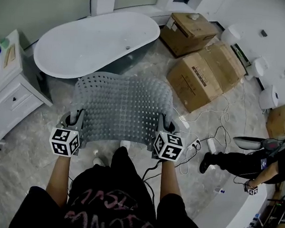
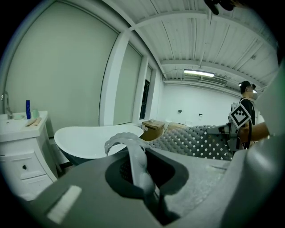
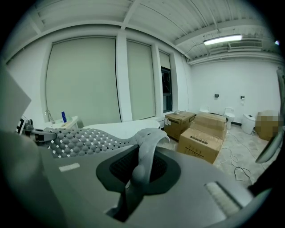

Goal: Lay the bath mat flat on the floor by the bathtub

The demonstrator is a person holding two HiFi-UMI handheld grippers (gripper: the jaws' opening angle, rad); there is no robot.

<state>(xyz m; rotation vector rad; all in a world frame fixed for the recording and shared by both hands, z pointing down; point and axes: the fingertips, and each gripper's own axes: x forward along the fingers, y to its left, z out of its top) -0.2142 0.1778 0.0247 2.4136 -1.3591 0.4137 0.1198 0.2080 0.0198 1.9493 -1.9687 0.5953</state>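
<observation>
A grey perforated bath mat (image 1: 121, 106) hangs spread out in the air between my two grippers, above the floor in front of the white bathtub (image 1: 97, 40). My left gripper (image 1: 76, 119) is shut on the mat's near left corner, my right gripper (image 1: 162, 125) on its near right corner. In the left gripper view the mat's edge (image 2: 133, 153) curls up between the jaws and the mat (image 2: 196, 140) stretches right to the other gripper. In the right gripper view a fold of mat (image 3: 149, 147) is pinched between the jaws, and the mat (image 3: 80, 140) runs off to the left.
A white vanity cabinet (image 1: 6, 89) stands left of the tub. Cardboard boxes (image 1: 205, 72) sit right of the tub, with cables (image 1: 216, 122) across the floor. Another person (image 1: 257, 161) stands at the right. My shoes (image 1: 99, 159) show under the mat's near edge.
</observation>
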